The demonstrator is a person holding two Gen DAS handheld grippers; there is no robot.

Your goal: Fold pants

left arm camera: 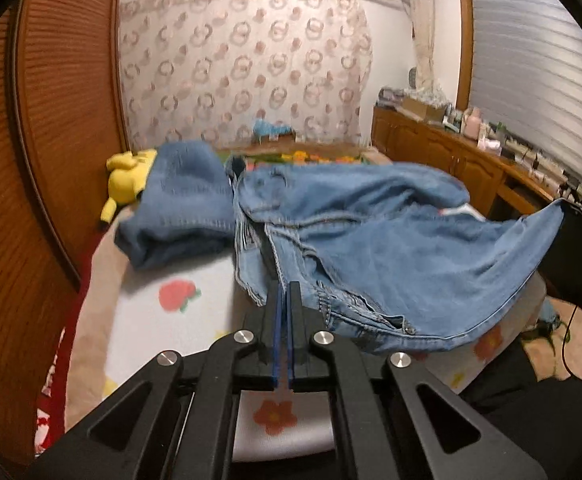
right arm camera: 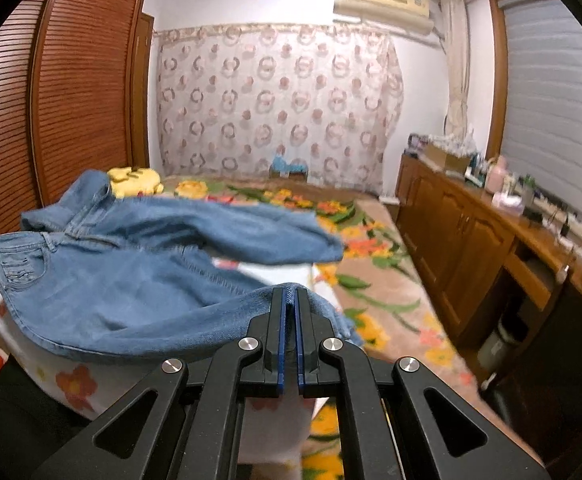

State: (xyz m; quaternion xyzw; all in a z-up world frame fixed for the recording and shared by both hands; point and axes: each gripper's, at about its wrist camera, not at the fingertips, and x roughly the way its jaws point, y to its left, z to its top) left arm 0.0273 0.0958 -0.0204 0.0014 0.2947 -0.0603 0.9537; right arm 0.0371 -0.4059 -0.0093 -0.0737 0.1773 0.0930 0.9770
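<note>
Light blue jeans (left arm camera: 391, 240) hang in the air over a flower-print bed (left arm camera: 179, 320). My left gripper (left arm camera: 284, 286) is shut on the jeans' waist end, near the fly and button. My right gripper (right arm camera: 289, 292) is shut on a leg hem of the same jeans (right arm camera: 131, 280). The cloth sags between the two grippers. In the right wrist view the other leg (right arm camera: 251, 236) trails out to the right, above the bed's edge. The waistband and pocket show at the left of that view.
A darker folded pair of jeans (left arm camera: 179, 204) and a yellow plush toy (left arm camera: 125, 184) lie at the bed's far left by the wooden louvred wardrobe (left arm camera: 51, 140). A wooden cabinet (right arm camera: 471, 248) with clutter runs along the right wall. A floral rug (right arm camera: 371, 280) covers the floor.
</note>
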